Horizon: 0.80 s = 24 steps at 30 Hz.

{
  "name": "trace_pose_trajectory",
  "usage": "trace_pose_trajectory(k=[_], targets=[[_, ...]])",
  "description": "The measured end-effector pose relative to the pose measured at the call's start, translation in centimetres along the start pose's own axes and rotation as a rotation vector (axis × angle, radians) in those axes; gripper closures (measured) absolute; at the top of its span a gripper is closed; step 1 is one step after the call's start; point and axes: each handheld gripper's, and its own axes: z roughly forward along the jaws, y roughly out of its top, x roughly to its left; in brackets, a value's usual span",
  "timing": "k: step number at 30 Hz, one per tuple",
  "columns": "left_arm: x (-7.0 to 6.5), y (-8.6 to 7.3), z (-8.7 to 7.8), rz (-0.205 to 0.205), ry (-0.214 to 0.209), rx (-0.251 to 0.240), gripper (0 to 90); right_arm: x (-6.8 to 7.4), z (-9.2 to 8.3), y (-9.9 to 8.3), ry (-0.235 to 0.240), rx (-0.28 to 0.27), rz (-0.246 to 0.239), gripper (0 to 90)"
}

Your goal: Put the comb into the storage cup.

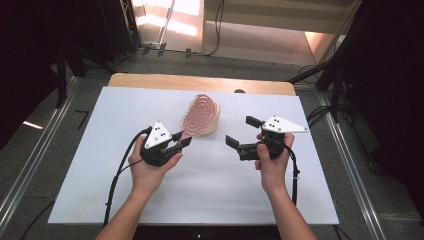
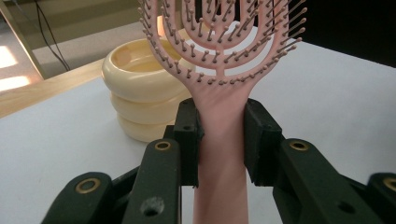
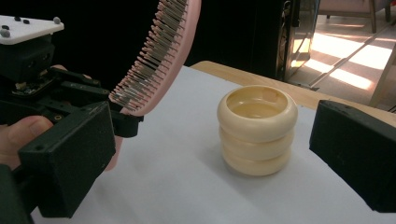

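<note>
Left gripper (image 1: 183,139) clamped on brush (image 1: 201,113) handle, long axis running up and far-right, head over cream holder (image 3: 257,129). Right gripper (image 1: 238,131) jaws apart, empty, just right of holder, nearer it for steadying.

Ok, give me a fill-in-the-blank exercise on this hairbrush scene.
1. The left gripper is shut on the pink hairbrush by its ____.
2. The cream holder looks like ____ stacked rings.
3. The right gripper has its jaws ____, with nothing between them.
4. The holder stands on the ____ table.

Missing words: handle; three; open; white
</note>
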Motion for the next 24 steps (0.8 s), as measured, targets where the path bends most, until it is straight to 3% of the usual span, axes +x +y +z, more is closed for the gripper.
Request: trace_pose_trajectory(k=[18,24], targets=[[-1.3,-0.1,0.9,0.004,-0.006,-0.033,71.1,1.4,2.3,0.7,0.049,-0.016,0.039,0.0],[-2.2,-0.3,1.2,0.037,0.005,-0.029,71.1,1.6,3.1,0.7,0.061,-0.016,0.079,0.0]])
